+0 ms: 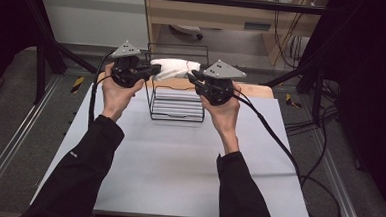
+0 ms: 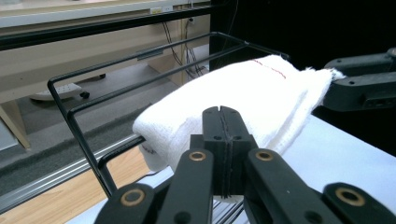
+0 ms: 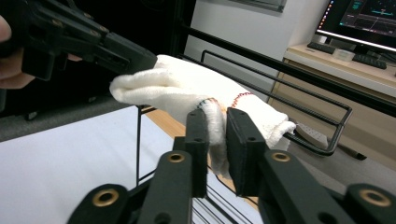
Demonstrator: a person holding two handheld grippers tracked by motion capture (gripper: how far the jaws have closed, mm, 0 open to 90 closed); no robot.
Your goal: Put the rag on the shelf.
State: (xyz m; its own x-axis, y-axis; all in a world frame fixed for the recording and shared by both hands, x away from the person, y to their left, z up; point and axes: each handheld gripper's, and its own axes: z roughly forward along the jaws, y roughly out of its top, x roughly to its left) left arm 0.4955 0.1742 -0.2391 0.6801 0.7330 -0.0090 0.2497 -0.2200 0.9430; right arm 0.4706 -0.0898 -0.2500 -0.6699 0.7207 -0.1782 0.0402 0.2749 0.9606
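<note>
While both hands hover at the far edge of the worktop (image 1: 178,158), the white cloth (image 1: 174,67) stretches between the two tools above the black wire rack (image 1: 177,103). Over on the left gripper (image 1: 155,70), the jaws look pressed flat together in its own view, with the cloth (image 2: 233,100) bunched right in front of them; whether a fold is caught there, I cannot tell for sure. Across the way, the right gripper (image 3: 217,135) has its jaws clamped on the cloth's hemmed edge (image 3: 212,109), the stitched border tucked between the pads. So the cloth sits draped at the rack's top rails (image 2: 154,60), near the worktop's far edge, held up at both ends. To do this well, my read is: keep both ends level, hold even tension so the fabric doesn't sag and snag on the wires, and move the two hands together rather than one leading. A slipping left end looks like the main risk.
</note>
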